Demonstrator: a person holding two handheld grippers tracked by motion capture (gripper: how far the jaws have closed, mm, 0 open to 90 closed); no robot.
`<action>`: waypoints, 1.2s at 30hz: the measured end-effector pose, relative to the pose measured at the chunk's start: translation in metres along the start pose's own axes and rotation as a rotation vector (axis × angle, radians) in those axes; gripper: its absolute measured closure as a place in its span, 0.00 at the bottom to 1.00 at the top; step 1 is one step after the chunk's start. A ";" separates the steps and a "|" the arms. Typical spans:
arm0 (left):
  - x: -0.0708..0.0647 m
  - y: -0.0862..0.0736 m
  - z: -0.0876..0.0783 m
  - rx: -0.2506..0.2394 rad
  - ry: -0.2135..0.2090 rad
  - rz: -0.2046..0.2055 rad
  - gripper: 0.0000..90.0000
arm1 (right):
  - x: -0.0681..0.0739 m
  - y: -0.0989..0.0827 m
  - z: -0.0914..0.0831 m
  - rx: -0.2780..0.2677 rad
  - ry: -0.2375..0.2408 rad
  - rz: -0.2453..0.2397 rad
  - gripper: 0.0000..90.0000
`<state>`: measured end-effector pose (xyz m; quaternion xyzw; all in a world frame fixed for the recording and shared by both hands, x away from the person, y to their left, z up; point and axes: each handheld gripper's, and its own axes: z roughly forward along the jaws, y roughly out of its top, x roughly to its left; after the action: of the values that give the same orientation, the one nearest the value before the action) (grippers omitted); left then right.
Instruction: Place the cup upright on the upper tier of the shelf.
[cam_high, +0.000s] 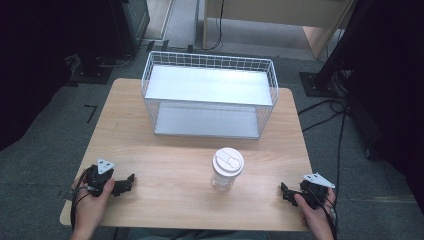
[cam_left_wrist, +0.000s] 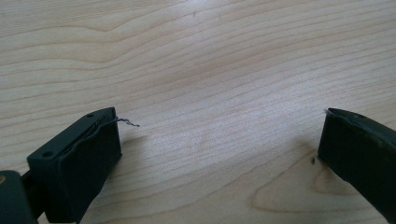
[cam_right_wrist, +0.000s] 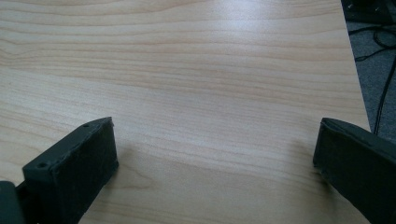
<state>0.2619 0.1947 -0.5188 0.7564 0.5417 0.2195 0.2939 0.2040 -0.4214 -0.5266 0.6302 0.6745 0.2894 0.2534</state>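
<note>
Grippers, left gripper (cam_high: 131, 179) and right gripper (cam_high: 283, 190), are rested wide-jawed and empty, likely staged flanking the cup (cam_high: 227, 169).

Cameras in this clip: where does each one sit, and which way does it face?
High view: above the person's side, facing forward and down on the table, cup and wire rack; both hands with the left gripper and right gripper.
Left gripper view: on the left gripper, facing bare tabletop between open jaws.
Right gripper view: on the right gripper, likewise, plus the table edge.
Shared: the tabletop.

High view looks down over the table (cam_high: 175, 165); both gripper views skim its woodgrain closely.
</note>
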 end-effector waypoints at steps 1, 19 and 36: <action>0.000 0.000 0.000 0.000 0.000 0.000 0.00 | 0.000 0.000 0.000 0.000 0.000 0.000 0.00; -0.002 0.001 0.001 0.001 0.009 -0.010 0.00 | 0.035 0.012 -0.020 -0.046 0.067 -0.031 0.00; -0.002 0.001 0.001 0.001 0.009 -0.010 0.00 | 0.078 0.035 -0.036 -0.078 0.195 -0.102 0.00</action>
<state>0.2631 0.1926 -0.5188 0.7528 0.5467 0.2212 0.2922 0.1970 -0.3452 -0.4742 0.5534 0.7155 0.3620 0.2253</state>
